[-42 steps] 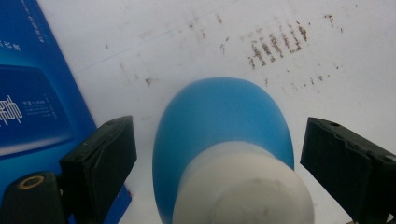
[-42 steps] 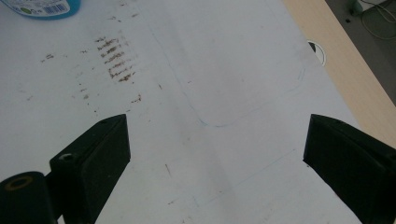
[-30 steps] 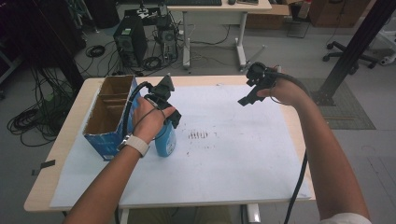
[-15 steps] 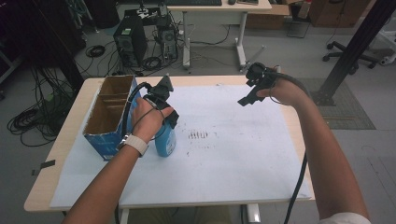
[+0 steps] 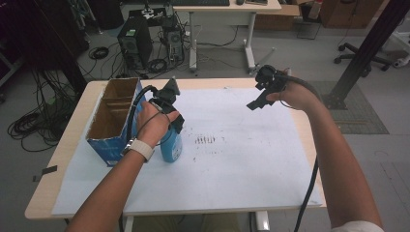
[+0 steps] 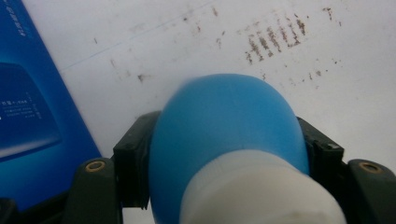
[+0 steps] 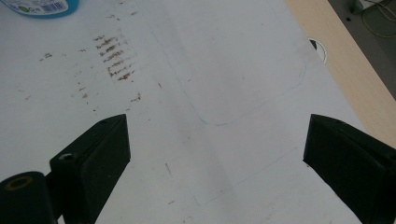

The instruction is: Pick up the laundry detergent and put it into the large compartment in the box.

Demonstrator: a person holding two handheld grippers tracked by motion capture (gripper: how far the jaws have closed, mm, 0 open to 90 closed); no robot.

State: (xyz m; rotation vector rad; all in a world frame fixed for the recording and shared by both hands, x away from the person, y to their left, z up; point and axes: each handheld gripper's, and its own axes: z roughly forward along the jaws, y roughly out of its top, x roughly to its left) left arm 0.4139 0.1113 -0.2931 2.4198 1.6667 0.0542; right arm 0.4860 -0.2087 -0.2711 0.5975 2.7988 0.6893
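While upright on the white sheet (image 5: 251,169) at 9 o'clock, just beside the blue cardboard box (image 5: 112,126): blue bottle (image 6: 224,126), smooth rounded plastic, judged light, stiff, somewhat slippery; best taken at the shoulder below the white cap (image 6: 261,191). Left gripper (image 5: 167,116) clamped there, jaws having just closed since the earlier frame. Right gripper (image 7: 217,154) wide open, nothing held, at 2 o'clock

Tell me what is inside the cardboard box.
The box is open on top. Brown inner walls and what look like cardboard dividers show in the high view. Its bottom is in shadow, so any contents cannot be told.
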